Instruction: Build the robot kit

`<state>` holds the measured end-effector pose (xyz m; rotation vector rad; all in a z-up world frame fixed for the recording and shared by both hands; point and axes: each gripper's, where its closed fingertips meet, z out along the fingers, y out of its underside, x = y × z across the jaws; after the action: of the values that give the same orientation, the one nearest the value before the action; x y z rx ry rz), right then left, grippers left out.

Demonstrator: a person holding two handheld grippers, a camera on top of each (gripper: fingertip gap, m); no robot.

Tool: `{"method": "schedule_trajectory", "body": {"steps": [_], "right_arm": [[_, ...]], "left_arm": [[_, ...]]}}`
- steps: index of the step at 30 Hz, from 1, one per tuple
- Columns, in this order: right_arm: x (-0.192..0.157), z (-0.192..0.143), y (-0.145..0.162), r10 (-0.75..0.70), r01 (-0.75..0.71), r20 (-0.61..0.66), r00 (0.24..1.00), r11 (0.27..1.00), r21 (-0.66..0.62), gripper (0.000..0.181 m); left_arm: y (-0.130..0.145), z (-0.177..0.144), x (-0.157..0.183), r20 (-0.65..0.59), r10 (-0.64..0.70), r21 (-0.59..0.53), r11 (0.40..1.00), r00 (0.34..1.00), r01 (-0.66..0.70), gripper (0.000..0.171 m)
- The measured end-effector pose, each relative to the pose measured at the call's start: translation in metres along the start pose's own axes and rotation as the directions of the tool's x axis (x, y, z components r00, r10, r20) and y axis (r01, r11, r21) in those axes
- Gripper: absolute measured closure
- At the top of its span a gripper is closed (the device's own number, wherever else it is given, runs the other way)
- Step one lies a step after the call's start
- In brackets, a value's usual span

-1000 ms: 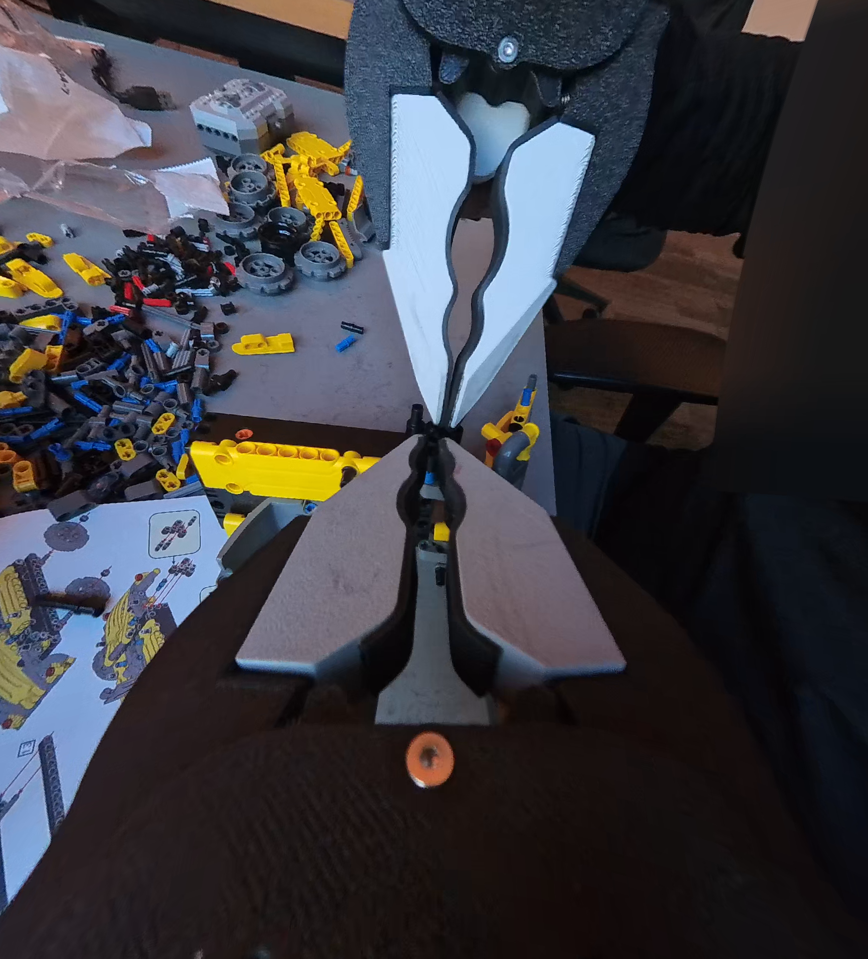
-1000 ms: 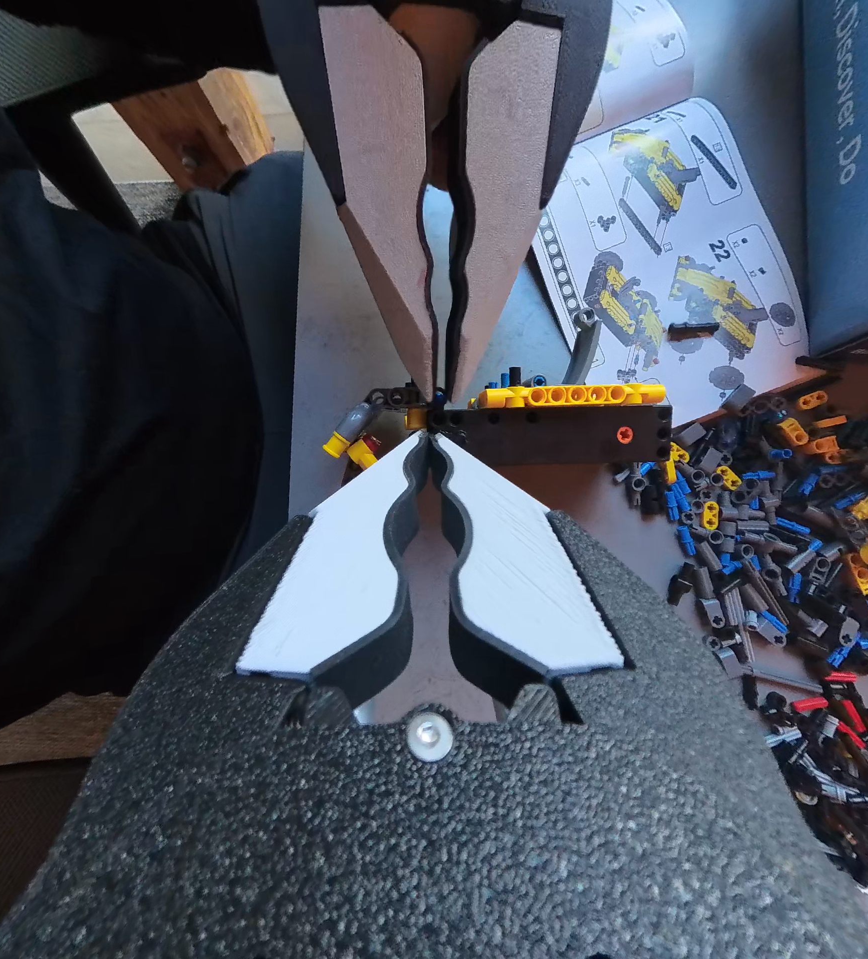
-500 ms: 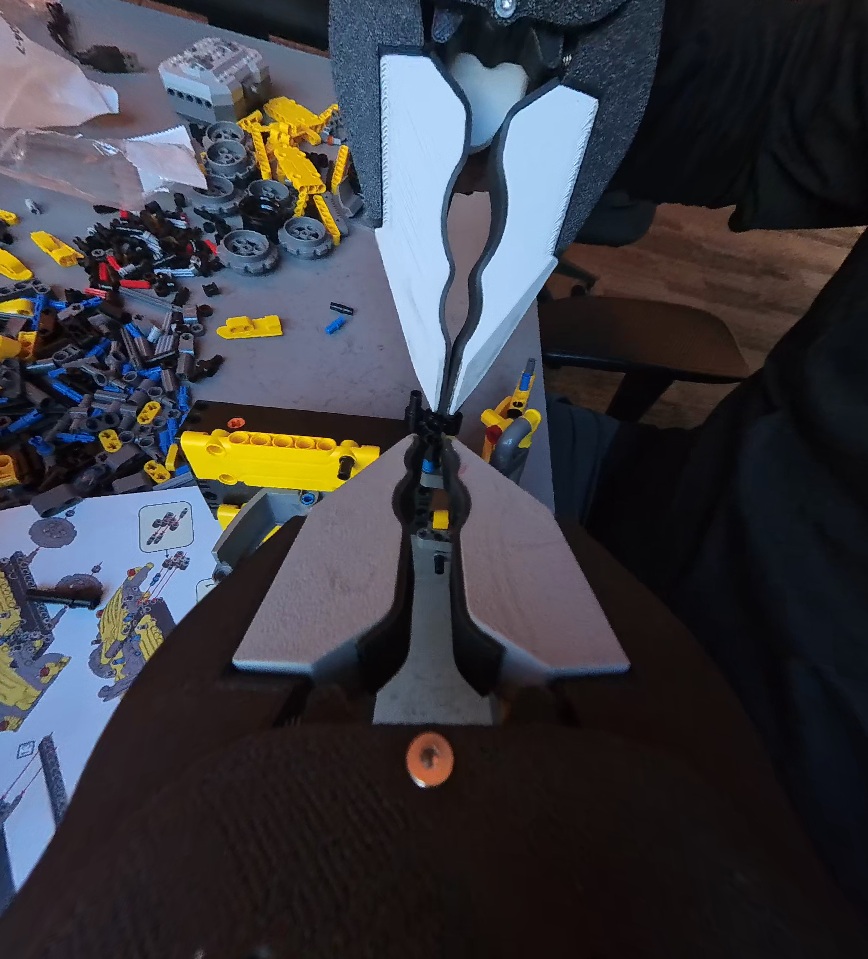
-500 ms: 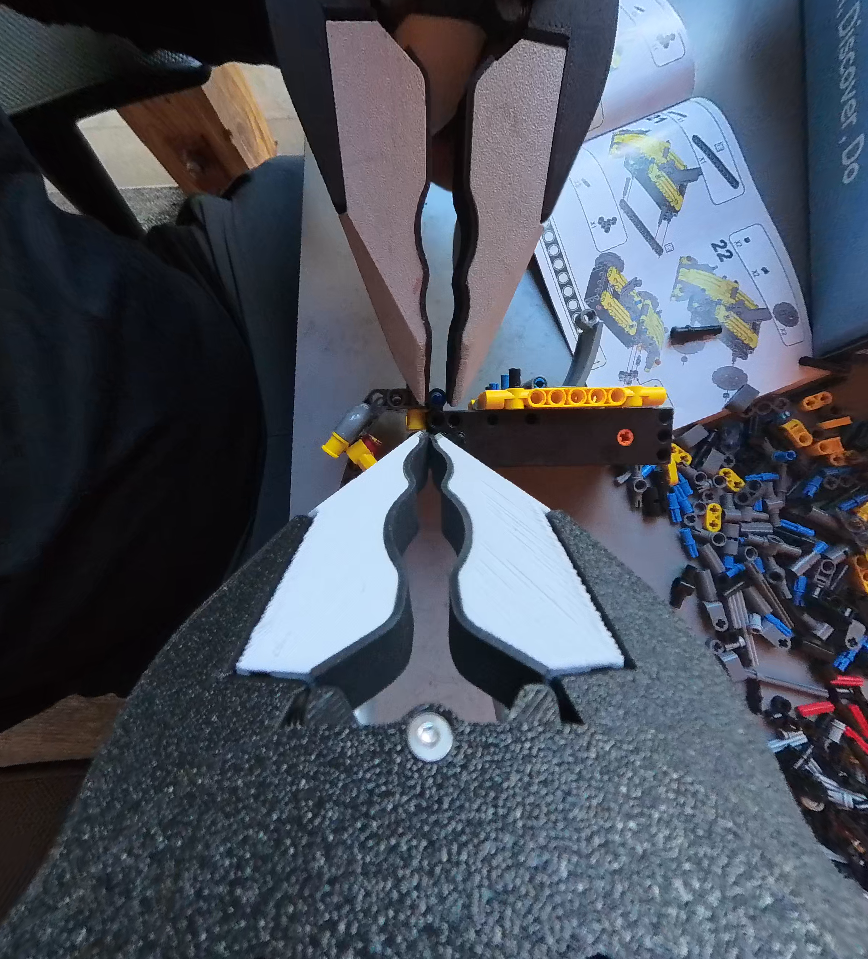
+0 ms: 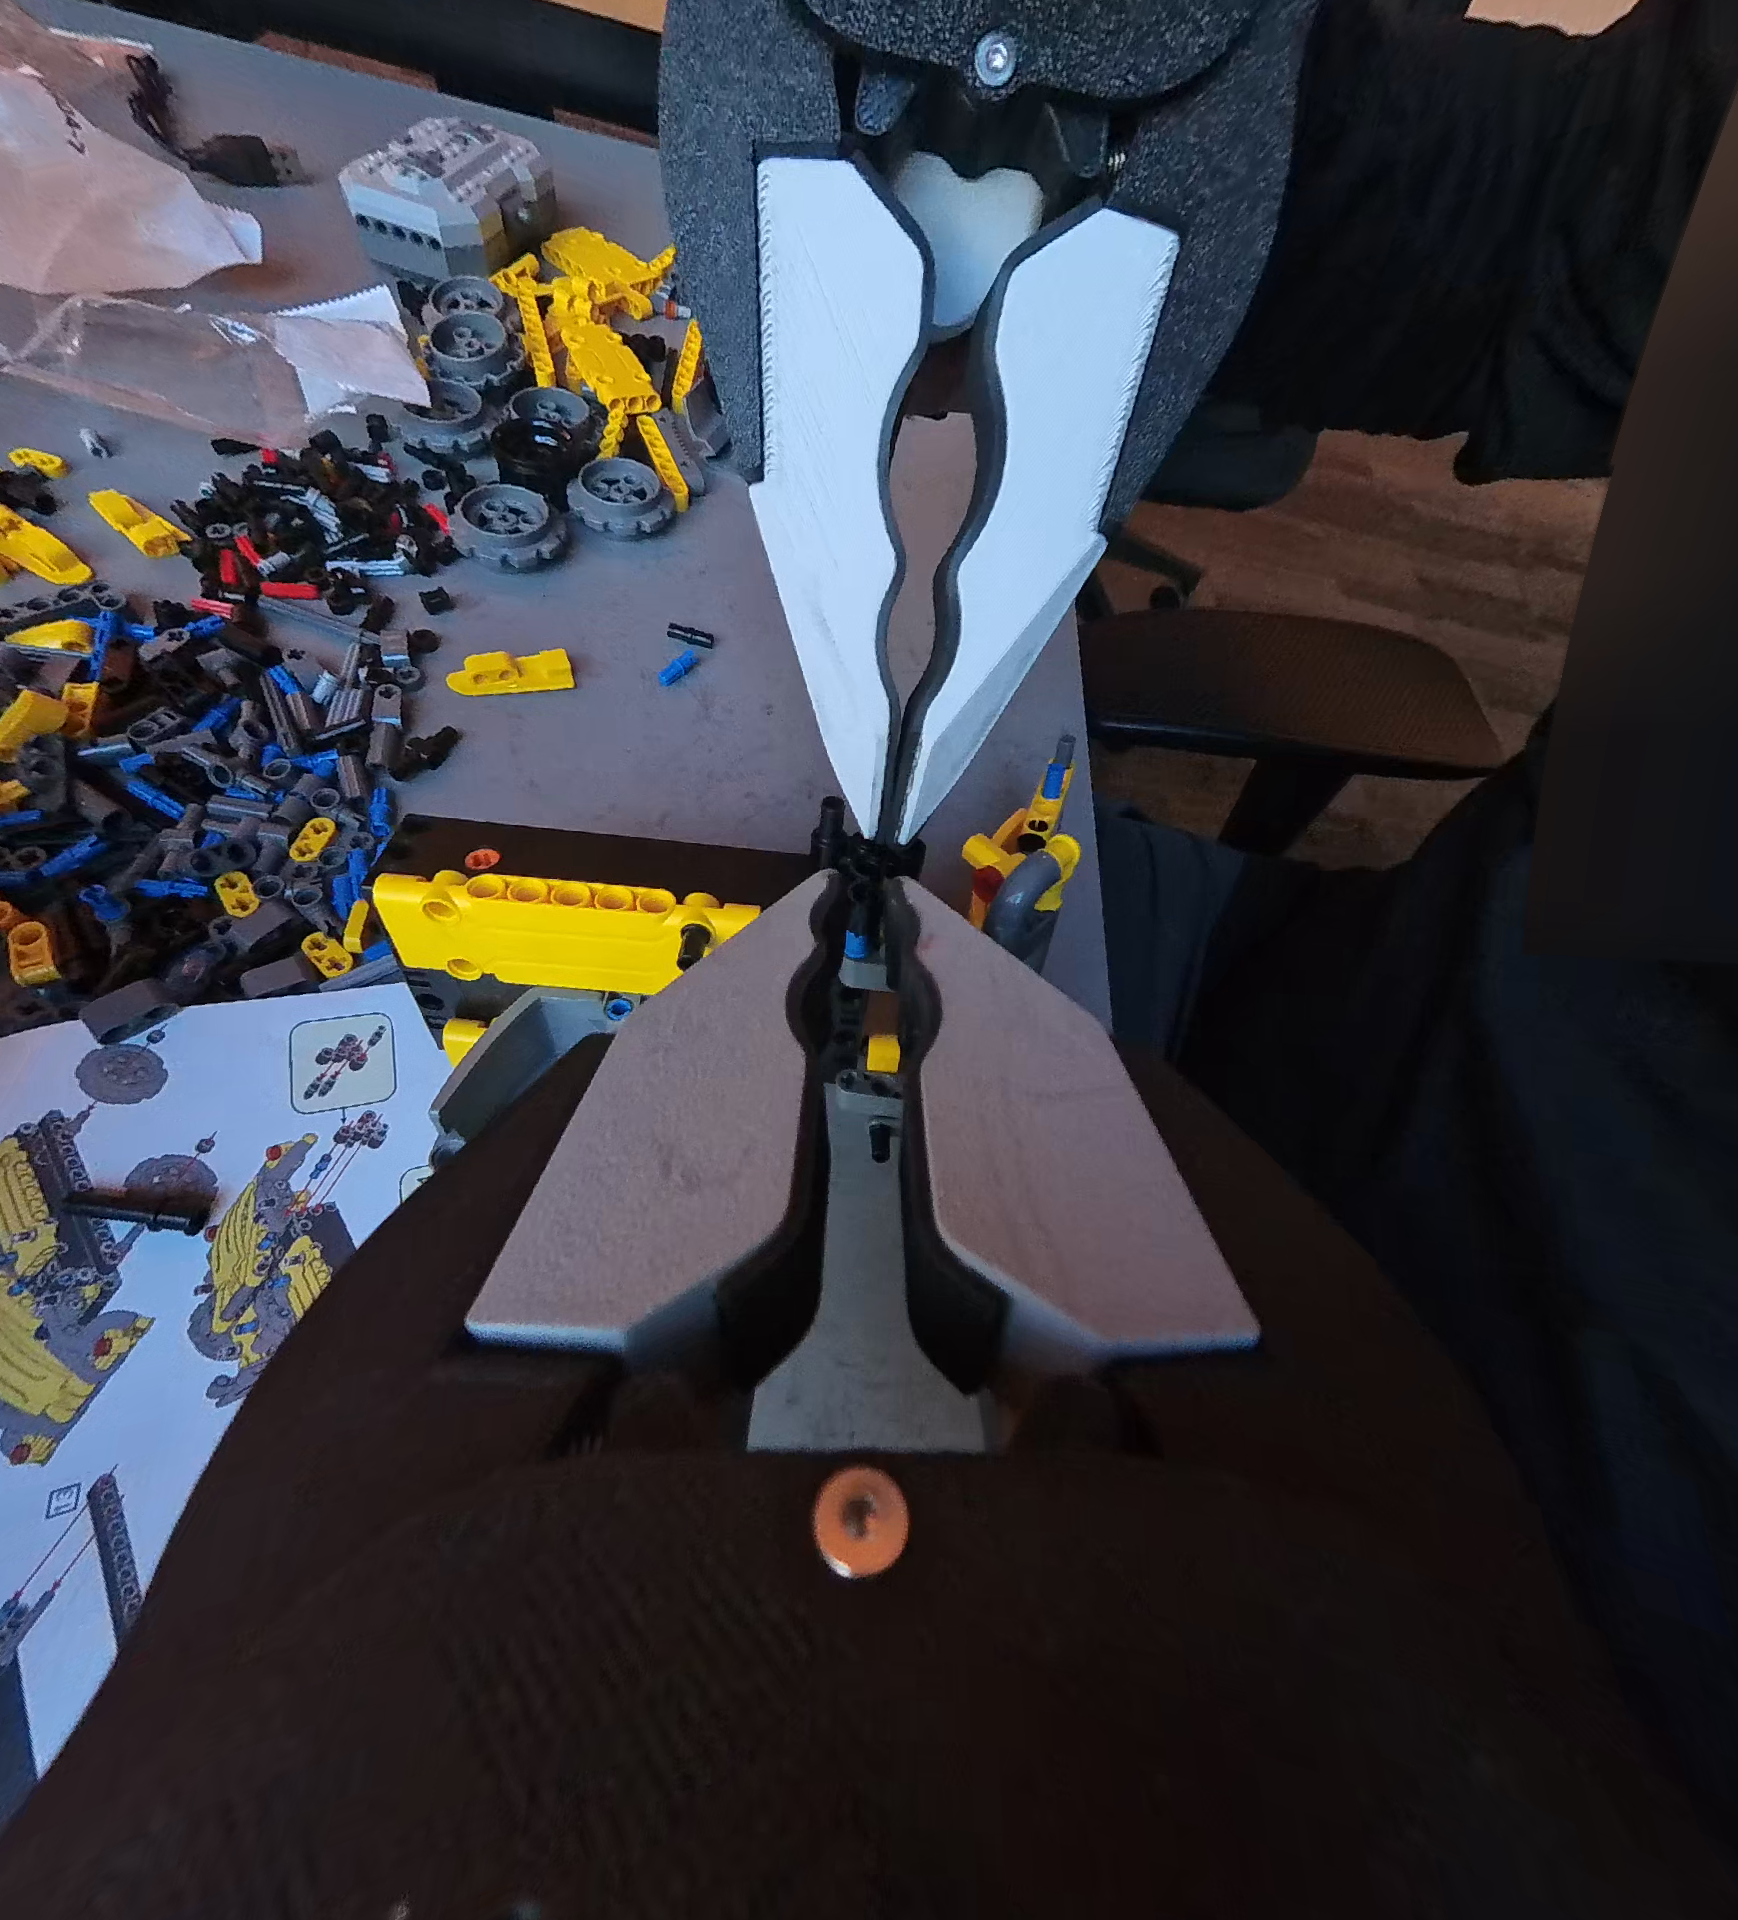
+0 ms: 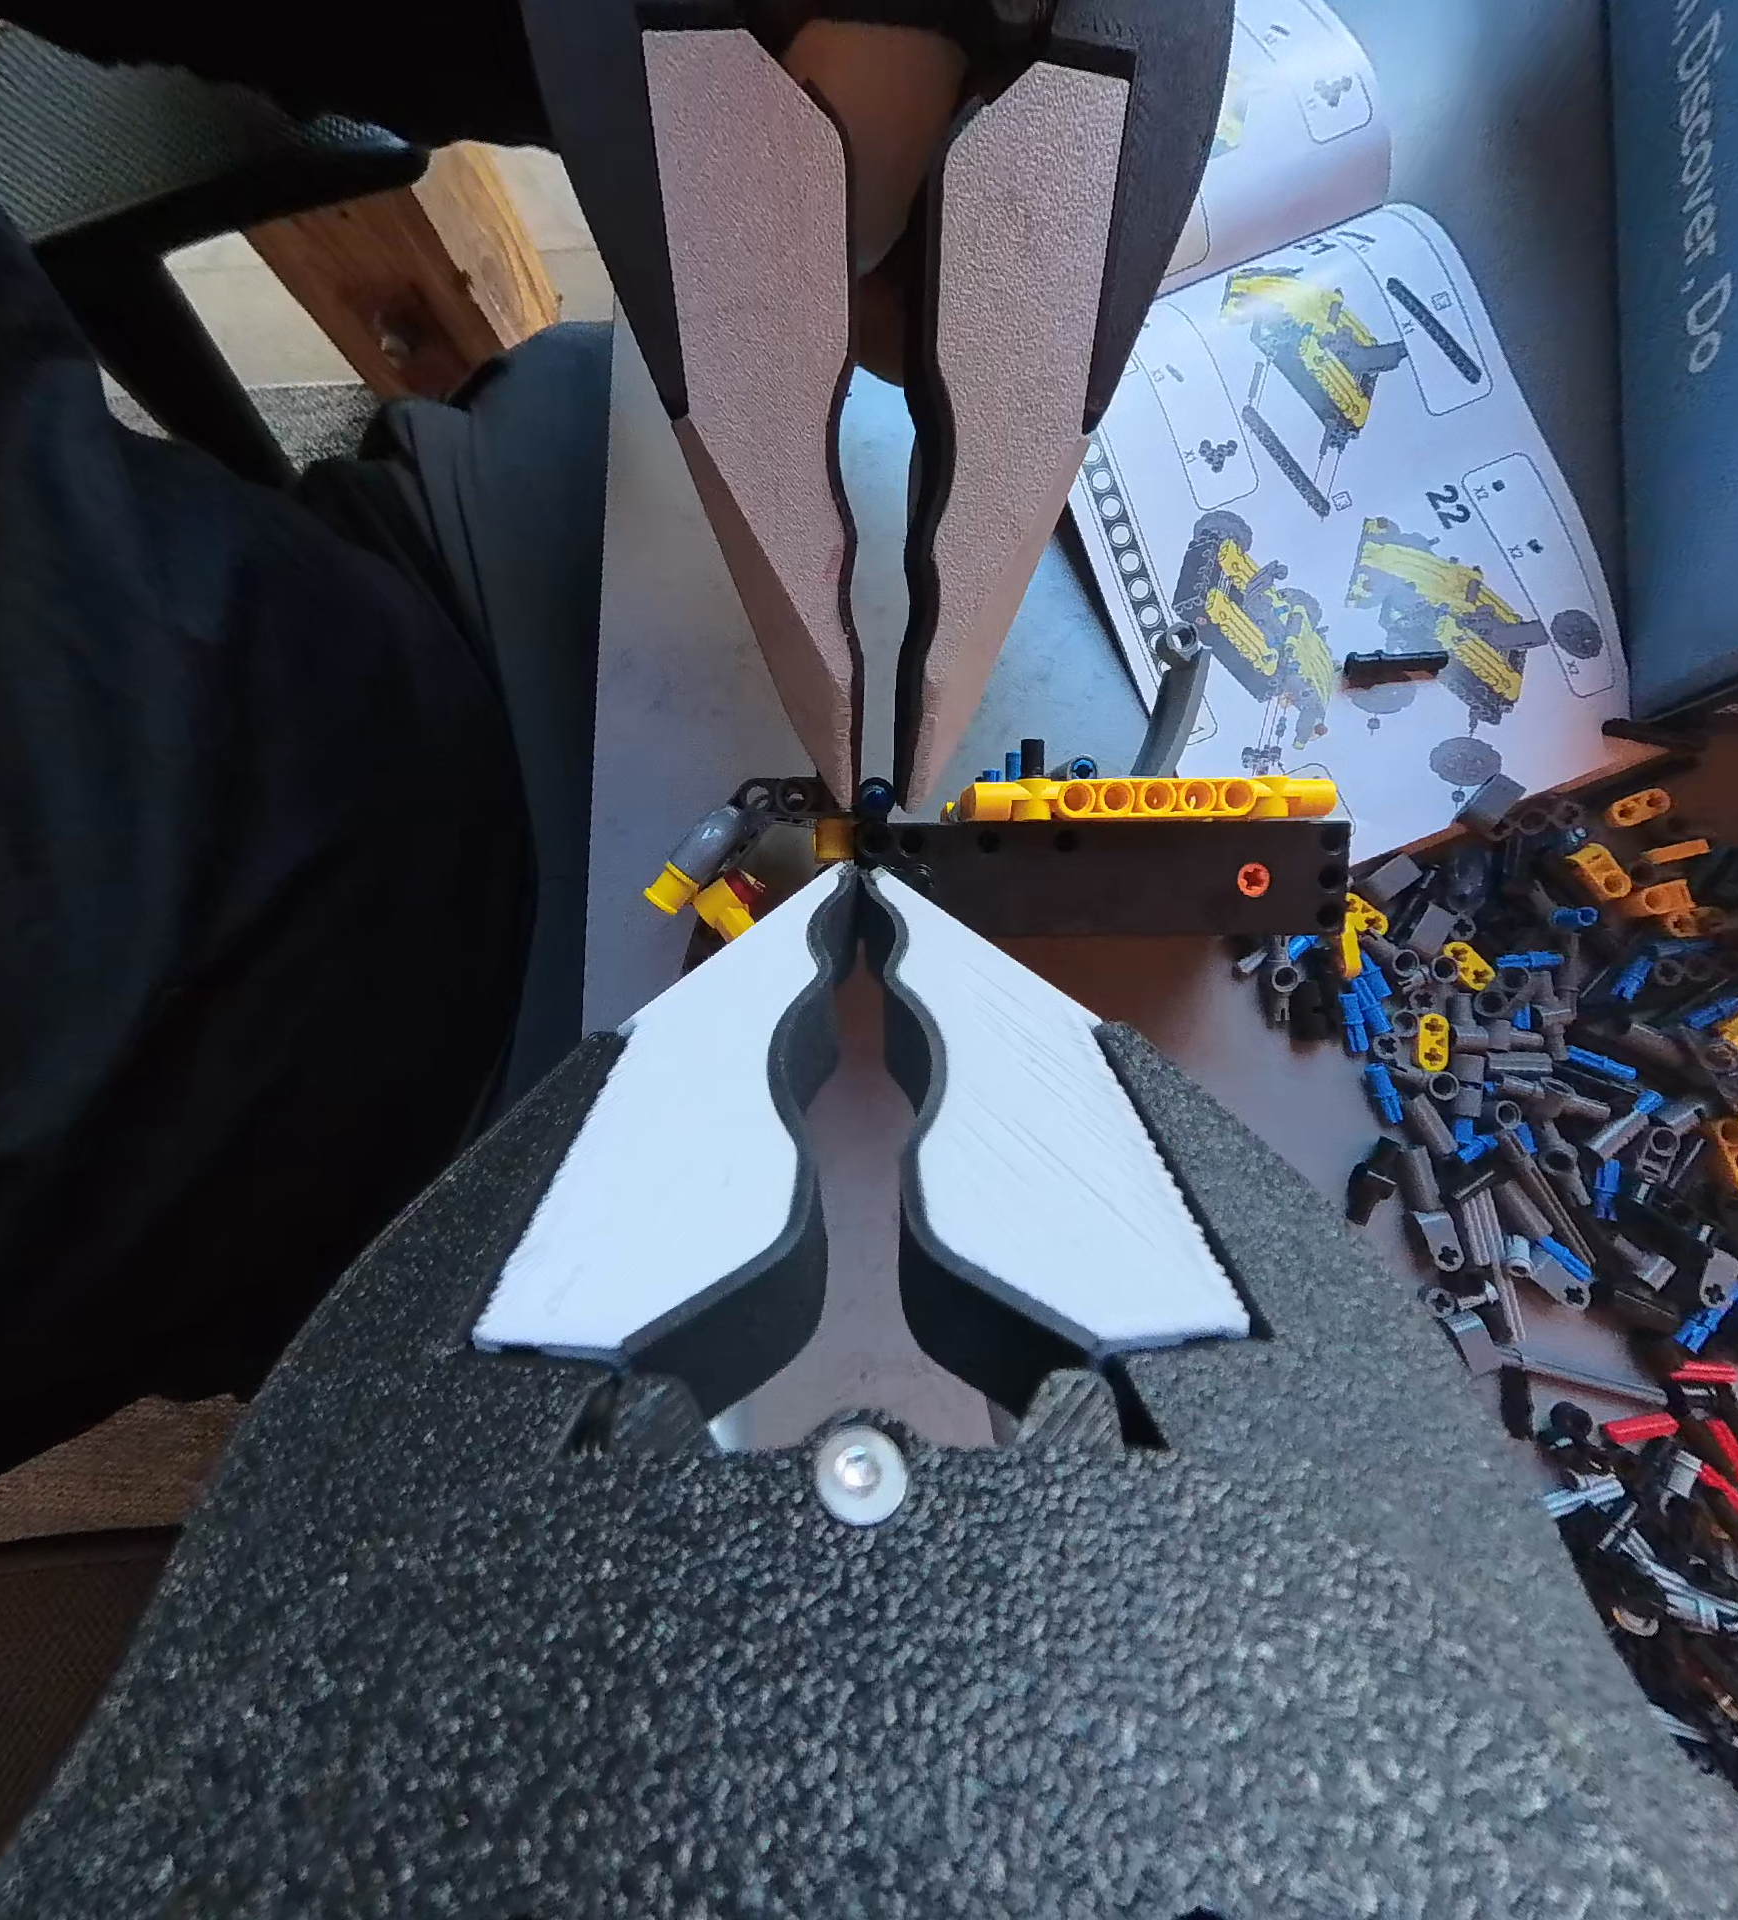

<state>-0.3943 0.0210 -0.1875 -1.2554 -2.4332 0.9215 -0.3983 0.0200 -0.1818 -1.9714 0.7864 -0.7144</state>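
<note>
Grey table edge (image 5: 636, 748): both grippers, left (image 5: 860, 904) and right (image 6: 860, 883), clench the half-built model (image 6: 1104, 873) tip-to-tip; twisting could pop pins loose.

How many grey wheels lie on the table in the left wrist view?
At least 5 grey wheels: two one behind the other by the grey block, one behind the black tyre, two side by side nearest the camera. Others may hide under the yellow parts.

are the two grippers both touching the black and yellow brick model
Touching. In the right wrist view the right gripper and the left gripper both meet the black and yellow brick model at its end, no gap showing.
</note>
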Motion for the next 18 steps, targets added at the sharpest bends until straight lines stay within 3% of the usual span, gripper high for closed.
{"method": "schedule_trajectory", "body": {"steps": [6,18], "right_arm": [[0.000,-0.001,0.000,0.009,-0.009,0.001,1.000,1.000,0.027,0.181],[0.007,-0.014,0.001,0.026,-0.023,-0.054,0.998,0.998,0.061,0.181]], "left_arm": [[0.001,0.001,0.000,0.034,0.063,-0.034,0.998,0.997,-0.062,0.168],[-0.001,0.004,0.000,0.024,0.058,-0.032,0.998,0.998,-0.057,0.169]]}}
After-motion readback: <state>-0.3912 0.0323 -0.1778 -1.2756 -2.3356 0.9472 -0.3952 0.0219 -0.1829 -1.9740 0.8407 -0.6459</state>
